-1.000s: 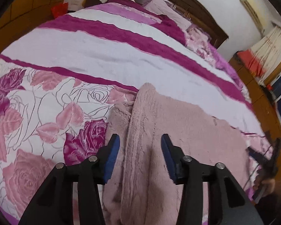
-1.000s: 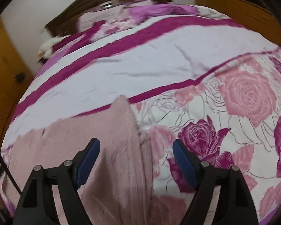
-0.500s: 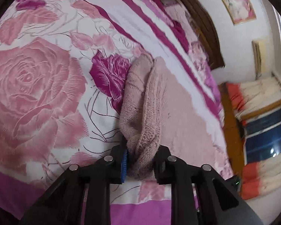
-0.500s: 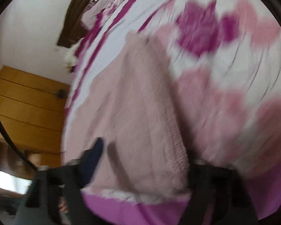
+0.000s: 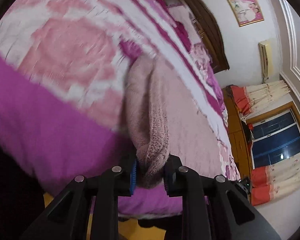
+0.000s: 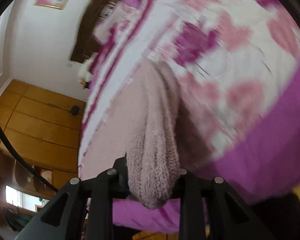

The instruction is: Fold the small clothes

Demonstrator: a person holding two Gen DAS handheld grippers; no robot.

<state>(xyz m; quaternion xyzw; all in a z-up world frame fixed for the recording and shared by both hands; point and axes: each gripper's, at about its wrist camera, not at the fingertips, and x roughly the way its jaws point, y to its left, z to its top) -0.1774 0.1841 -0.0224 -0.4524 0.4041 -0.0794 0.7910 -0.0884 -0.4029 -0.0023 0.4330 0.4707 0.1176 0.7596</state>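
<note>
Fuzzy pale-pink knit garment point(image 5: 150, 120) on rose-print bedspread point(image 5: 56, 46) — bunched edges pinched in left gripper point(image 5: 149, 172) and right gripper point(image 6: 153, 182), right jaws easing apart.

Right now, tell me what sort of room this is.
Almost certainly a bedroom in a home: a bed with a pink rose-print bedspread and a dark wooden headboard, a framed picture on the wall, and a curtained window.

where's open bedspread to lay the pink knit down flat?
Both the left gripper and the right gripper pinch the pink garment at the bed's near purple border. Free: the rose-print bedspread beside the left gripper's end, and the striped stretch toward the headboard. Crowded: the pillows at the headboard.
</note>
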